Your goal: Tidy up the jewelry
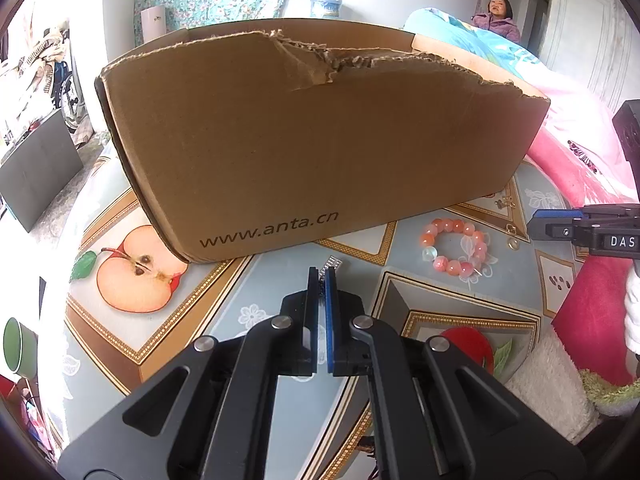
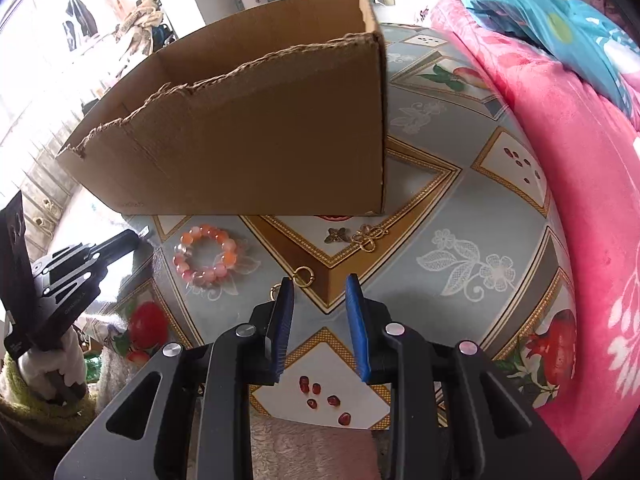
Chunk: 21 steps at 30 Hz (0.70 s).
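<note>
Two hand-held tools work over a table (image 2: 460, 216) covered in a fruit-patterned cloth, with a torn-topped cardboard box (image 1: 320, 140) standing open at the far side. The sorting of jewelry appears to be partway through: several pieces lie loose on the table in front of the box.

The left tool (image 1: 322, 276) has its jaws pressed together on a small toothed piece, perhaps a hair comb (image 1: 333, 263), whose pale ridged end pokes out past the tips toward the box. It hovers just short of the box's near wall.

The right tool (image 2: 318, 282) has its jaws apart with nothing between them, pointing steeply down at the table. Just beside its left fingertip lie two small gold rings (image 2: 303, 276), flat on the cloth. Farther ahead, close to the box's base, lie a bronze butterfly charm (image 2: 335, 235) and, touching it, a gold knot-shaped clasp (image 2: 370, 236); the pair forms a short line running left to right along the box wall.

A pink bead bracelet (image 2: 208, 256) lies flat, left of the rings, as a closed loop with no clear long axis; a translucent petal-like charm trails off its right side.

The next move probably calls for the right tool to drop over one ring and close gently, since thin flat rings slip easily. The left tool would need to lift over the torn rim to release its piece inside.
</note>
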Tool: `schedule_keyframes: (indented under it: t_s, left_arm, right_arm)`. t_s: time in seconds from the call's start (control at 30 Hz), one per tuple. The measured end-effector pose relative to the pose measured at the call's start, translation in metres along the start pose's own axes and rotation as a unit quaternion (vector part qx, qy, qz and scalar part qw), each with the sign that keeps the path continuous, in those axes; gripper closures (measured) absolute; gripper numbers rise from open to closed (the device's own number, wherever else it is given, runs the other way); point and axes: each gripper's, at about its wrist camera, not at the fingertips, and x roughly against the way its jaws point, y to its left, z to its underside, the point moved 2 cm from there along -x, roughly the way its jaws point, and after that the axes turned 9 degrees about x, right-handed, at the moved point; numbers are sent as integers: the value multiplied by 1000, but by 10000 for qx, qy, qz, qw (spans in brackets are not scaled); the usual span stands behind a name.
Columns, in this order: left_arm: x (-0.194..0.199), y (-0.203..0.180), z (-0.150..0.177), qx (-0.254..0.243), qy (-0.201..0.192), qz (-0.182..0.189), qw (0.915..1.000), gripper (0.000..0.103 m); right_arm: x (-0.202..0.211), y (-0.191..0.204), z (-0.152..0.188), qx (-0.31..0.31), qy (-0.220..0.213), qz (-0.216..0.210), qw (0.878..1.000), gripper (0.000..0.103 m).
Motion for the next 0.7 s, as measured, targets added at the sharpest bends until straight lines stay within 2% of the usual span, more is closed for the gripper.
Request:
schedule_keyframes:
  t_s: [0.2,0.43,0.63,0.7]
  left_arm:
    - [0,-1,1,-45,22,-50,10000,101]
    - [-1,-4,-1,-56,24,-81,9999,101]
    - [-2,-4,-1,-50,18,-75,10000,101]
    - [-1,-3,-1,-49,19,-75,10000,101]
  right_arm:
    - [-5,23,2,388,-15,-21,9992,76]
    - [-15,36,4,592,-112,201,9980,77]
    - [-20,42,6,690,-302,334,9966,91]
    - [-21,45,6,744,-347,407,9958,91]
